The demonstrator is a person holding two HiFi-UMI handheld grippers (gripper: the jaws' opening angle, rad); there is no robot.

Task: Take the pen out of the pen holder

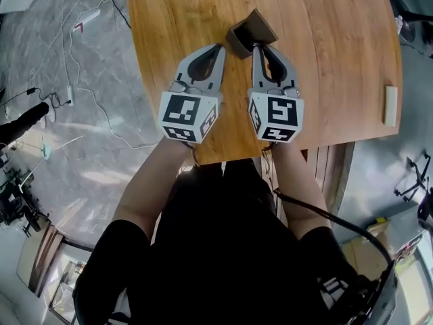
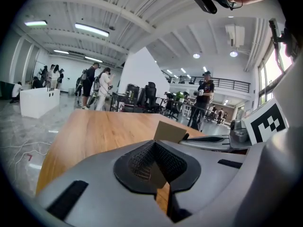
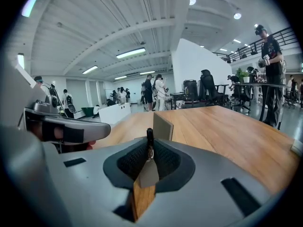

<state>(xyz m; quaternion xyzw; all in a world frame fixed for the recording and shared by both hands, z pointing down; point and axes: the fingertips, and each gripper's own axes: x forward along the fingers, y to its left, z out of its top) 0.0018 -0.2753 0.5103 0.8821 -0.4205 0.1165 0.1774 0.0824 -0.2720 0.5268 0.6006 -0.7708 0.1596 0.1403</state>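
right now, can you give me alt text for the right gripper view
The right gripper has its jaws closed on a slim black pen standing upright at their tips, with the tan pen holder right behind it on a wooden table. People stand far behind.

A small white block (image 1: 390,105) sits on the wooden table's (image 1: 325,39) edge well right of the right gripper (image 1: 260,51), and cables (image 1: 73,73) trail over the grey floor (image 1: 61,154) left of the left gripper (image 1: 216,49).
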